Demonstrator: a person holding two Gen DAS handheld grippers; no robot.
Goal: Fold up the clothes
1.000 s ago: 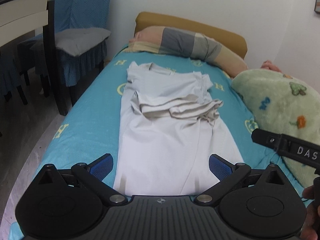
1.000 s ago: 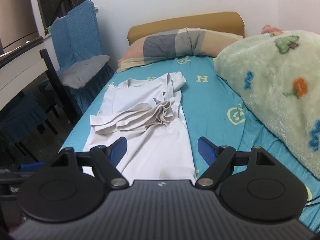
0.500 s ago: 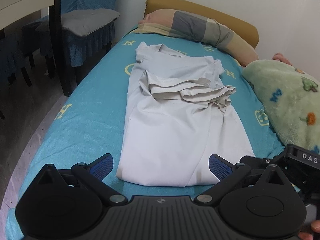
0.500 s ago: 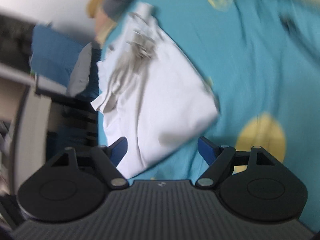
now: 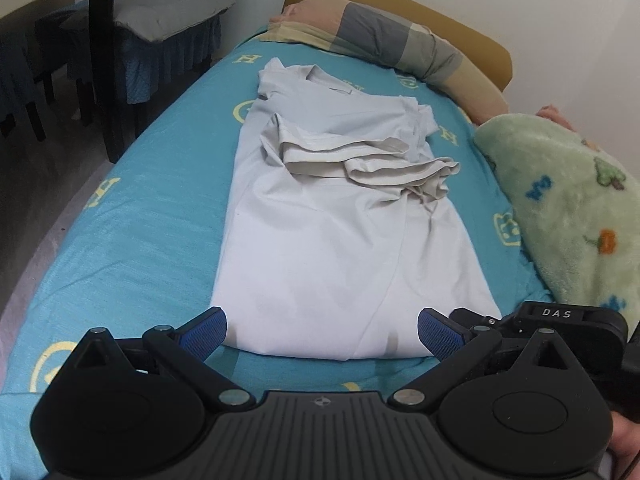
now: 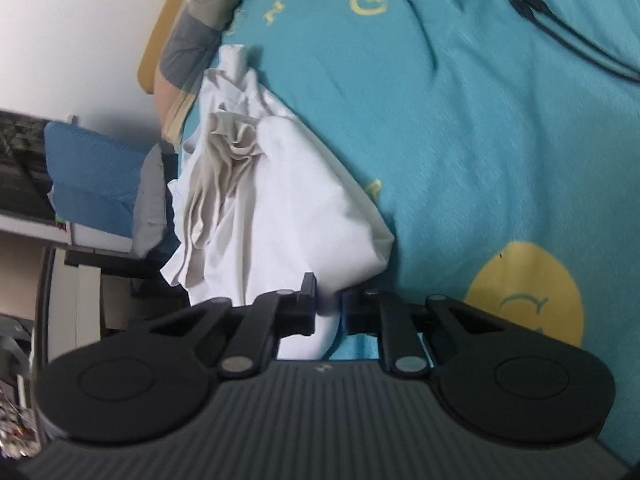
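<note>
Pale grey shirt (image 5: 344,240) lies flat and lengthwise on the bed (image 5: 132,240), stretching straight ahead of the left claw (image 5: 322,330) toward the pillow (image 5: 384,40) at the far end. Sleeves are folded in and bunched across the shirt's upper middle, well ahead of the claw. Near hem edge sits just in front of the left claw, running between its two blue pads (image 5: 204,330); whether either pad touches cloth can't be told.

Left claw: spread wide, holding nothing, low over the bed at the hem.

Right claw (image 6: 328,312): jaws drawn nearly together, pinching the near corner of the shirt (image 6: 280,208); white fabric fills the narrow gap between the fingers (image 6: 298,312) and runs back under the claw body. From the left view the right claw (image 5: 560,332) sits just to the right of the left claw, at the hem's right corner. Right view is rolled sideways, slightly blurred; the shirt fans out ahead and to the left of the pinch.

Green fleece blanket (image 5: 568,200) heaped ahead-right of the left claw, beside the shirt. Blue-covered chair (image 5: 160,20) far ahead-left, off the bed. Black cable (image 6: 568,32) on the sheet far ahead-right of the right claw.
</note>
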